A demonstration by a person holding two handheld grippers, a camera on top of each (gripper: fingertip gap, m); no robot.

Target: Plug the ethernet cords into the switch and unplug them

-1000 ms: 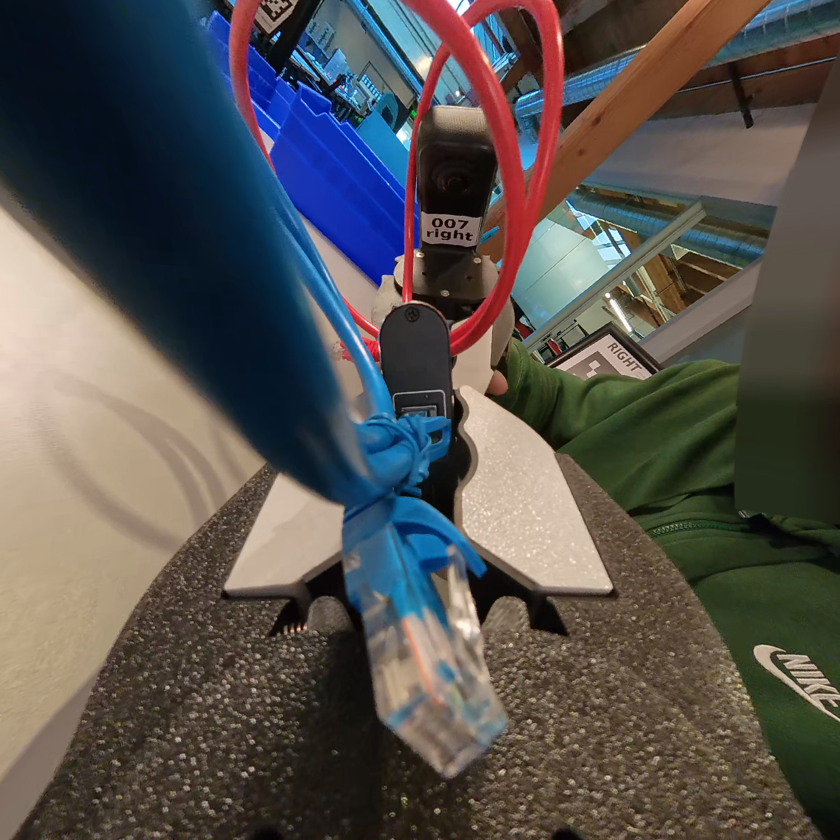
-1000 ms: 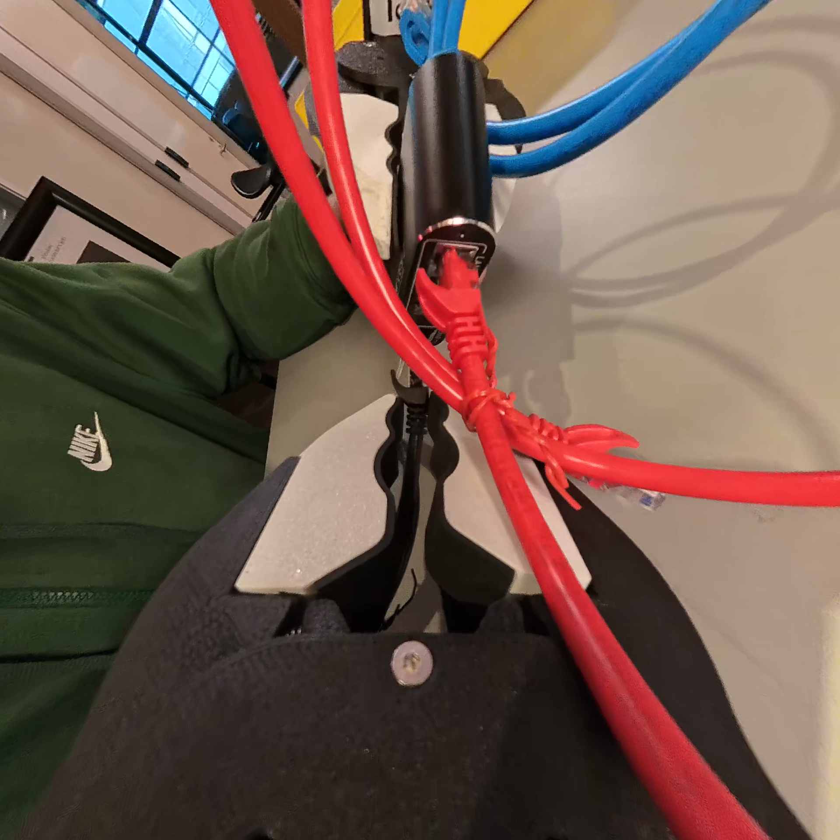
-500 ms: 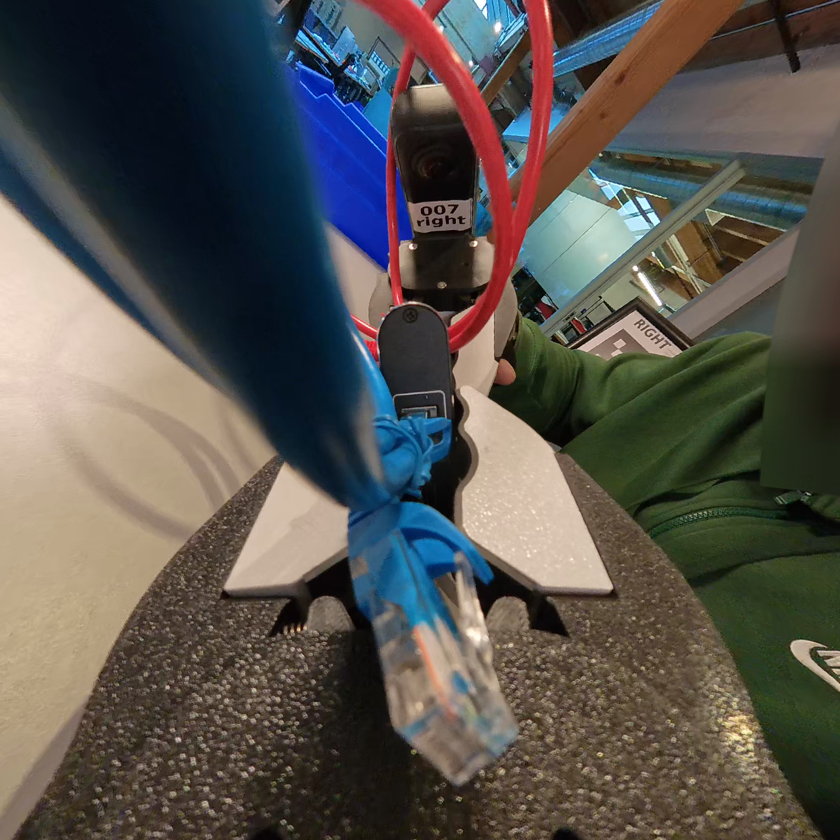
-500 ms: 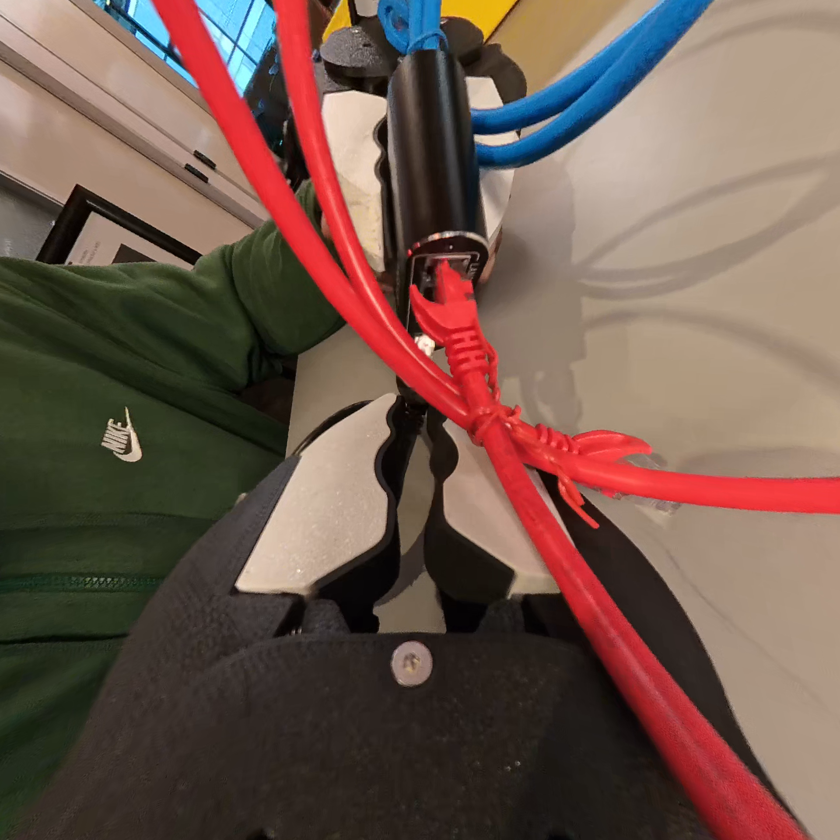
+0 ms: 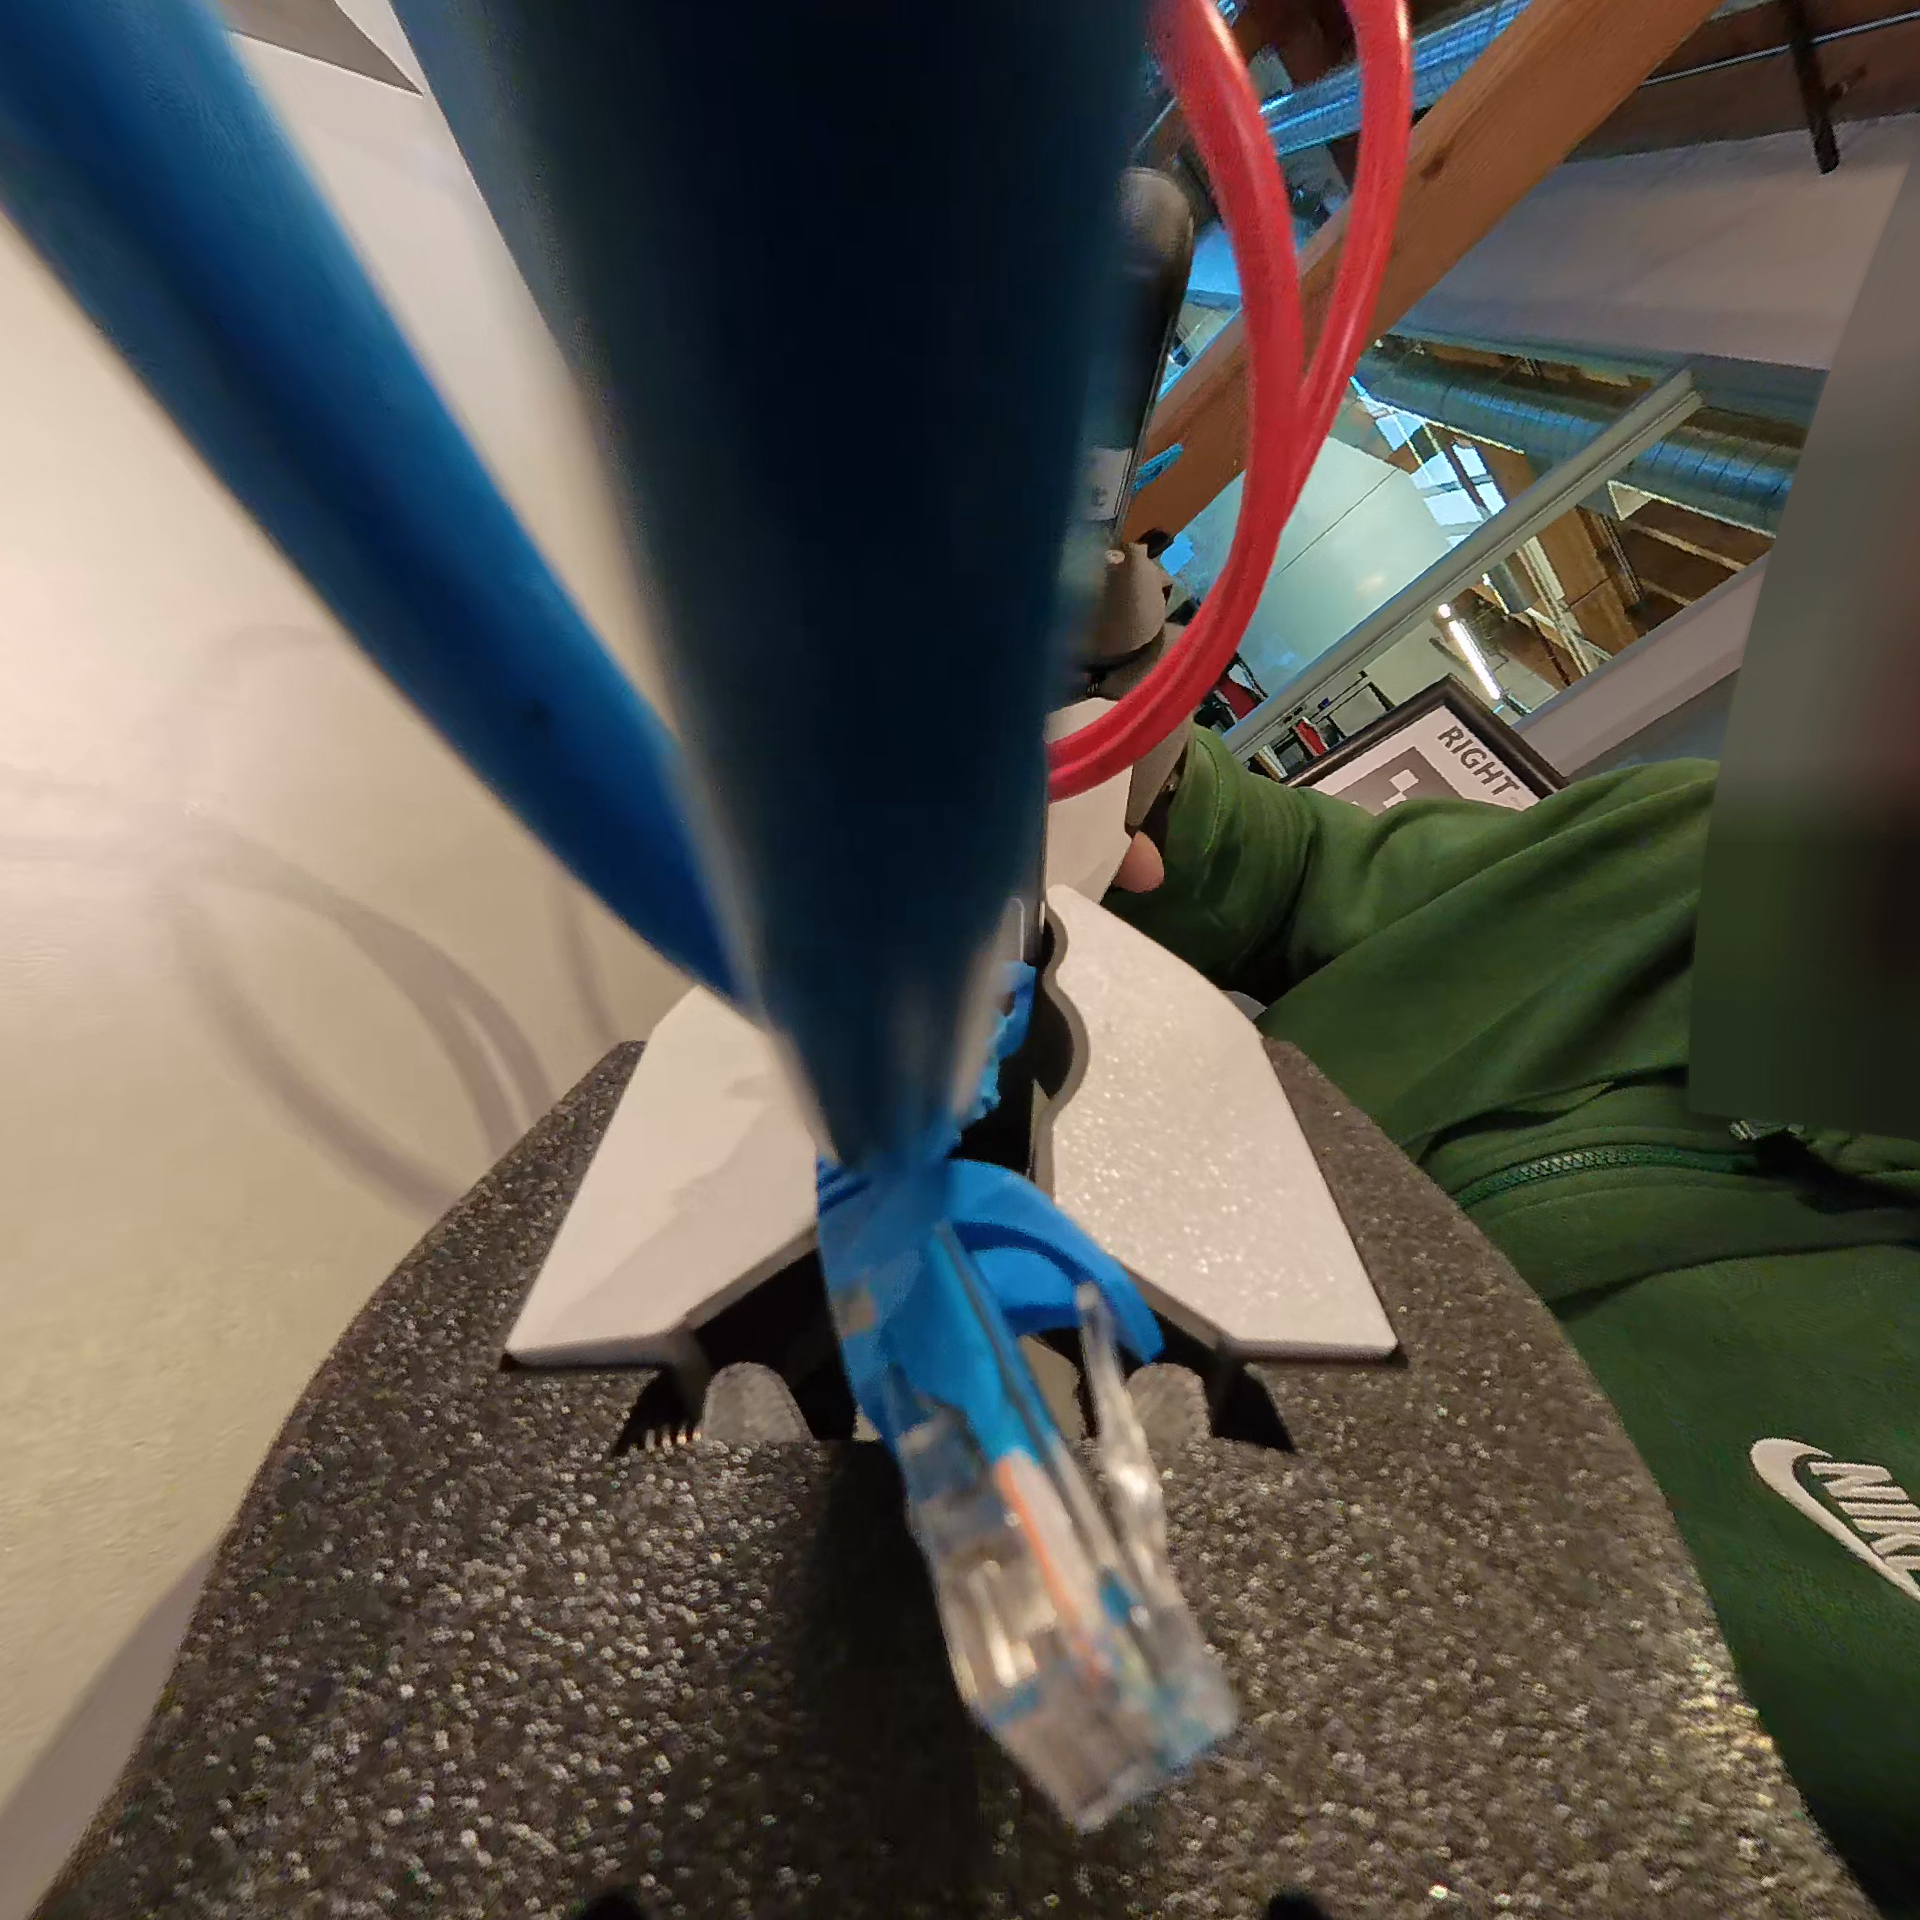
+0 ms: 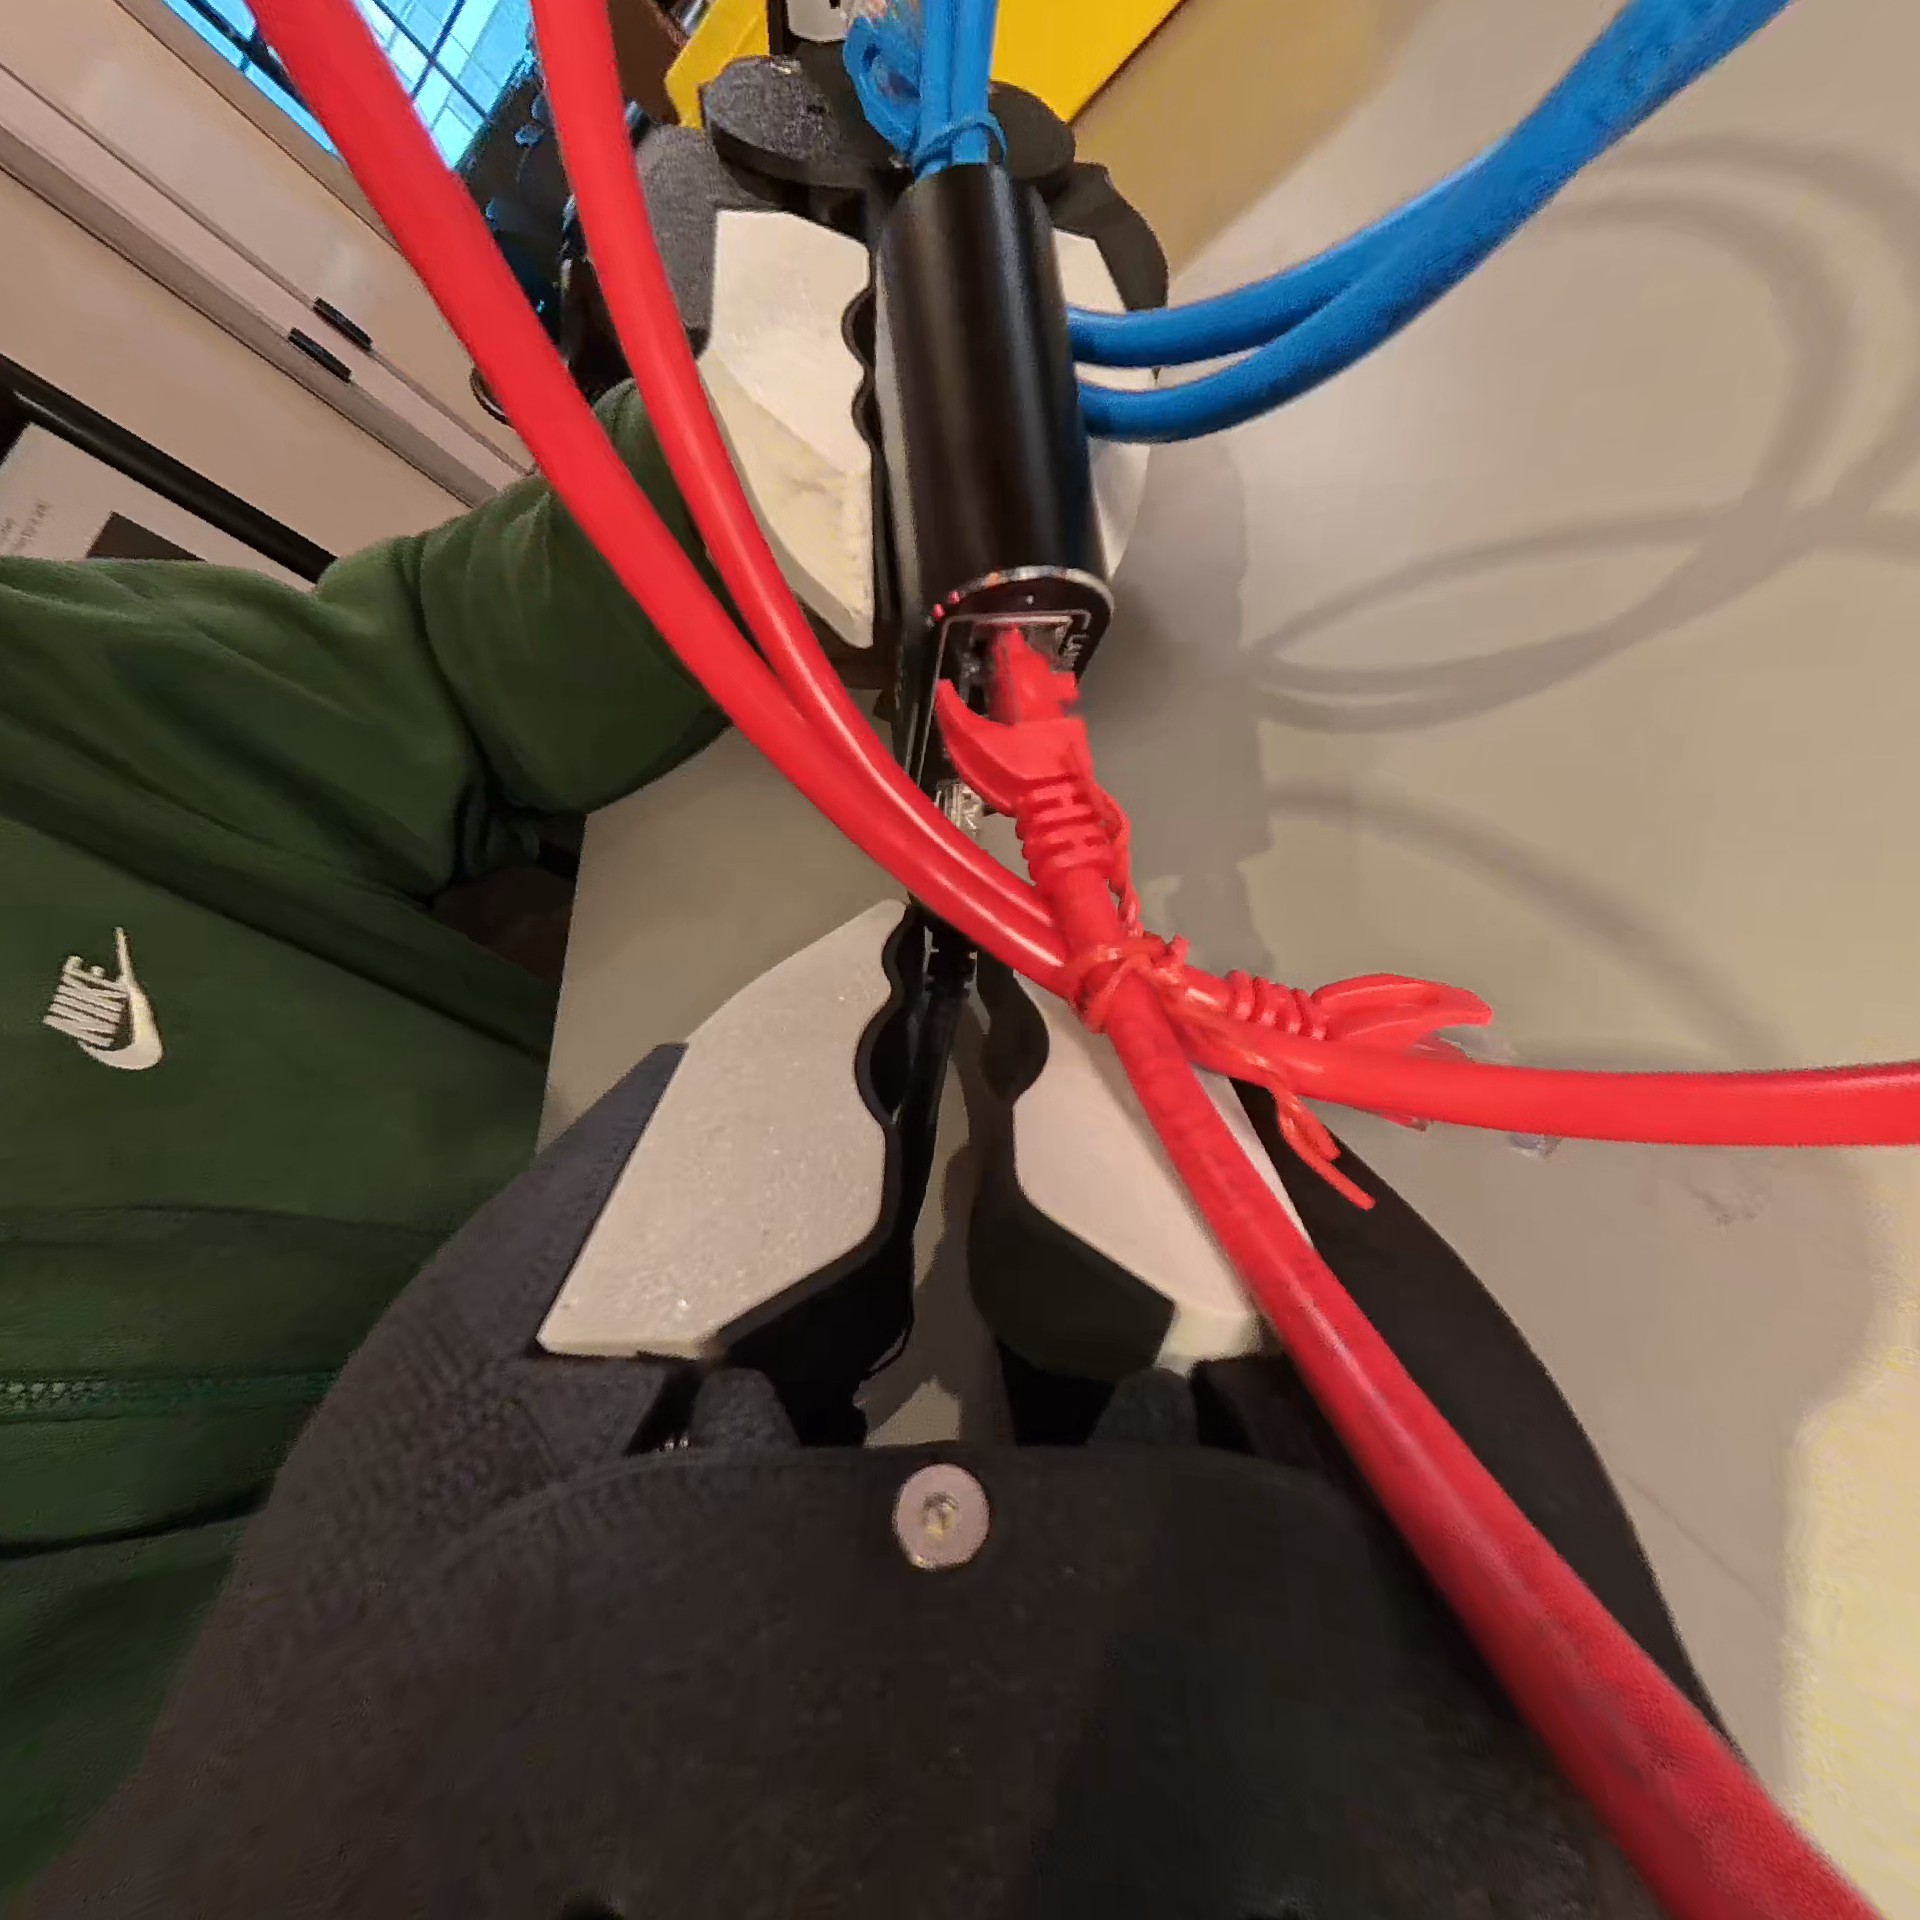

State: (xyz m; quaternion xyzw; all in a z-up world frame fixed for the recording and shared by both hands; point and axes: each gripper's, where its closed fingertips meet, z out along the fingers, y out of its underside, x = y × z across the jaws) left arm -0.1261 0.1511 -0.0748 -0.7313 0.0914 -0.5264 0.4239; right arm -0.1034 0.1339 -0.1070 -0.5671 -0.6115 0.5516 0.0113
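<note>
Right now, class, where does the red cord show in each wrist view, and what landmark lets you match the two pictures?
Left wrist view: the red cord is a thin loop right of centre at the top, partly behind the blue cord.
Right wrist view: it comes down from the top left, one end plugged into the switch, and leaves at the lower right.
Shared landmark: the blue cord, here at the top right.

green sleeve point(image 6: 343, 665), pale tabletop point(image 6: 1558, 727), wooden beam point(image 5: 1455, 197), framed sign point(image 5: 1444, 769).
</note>
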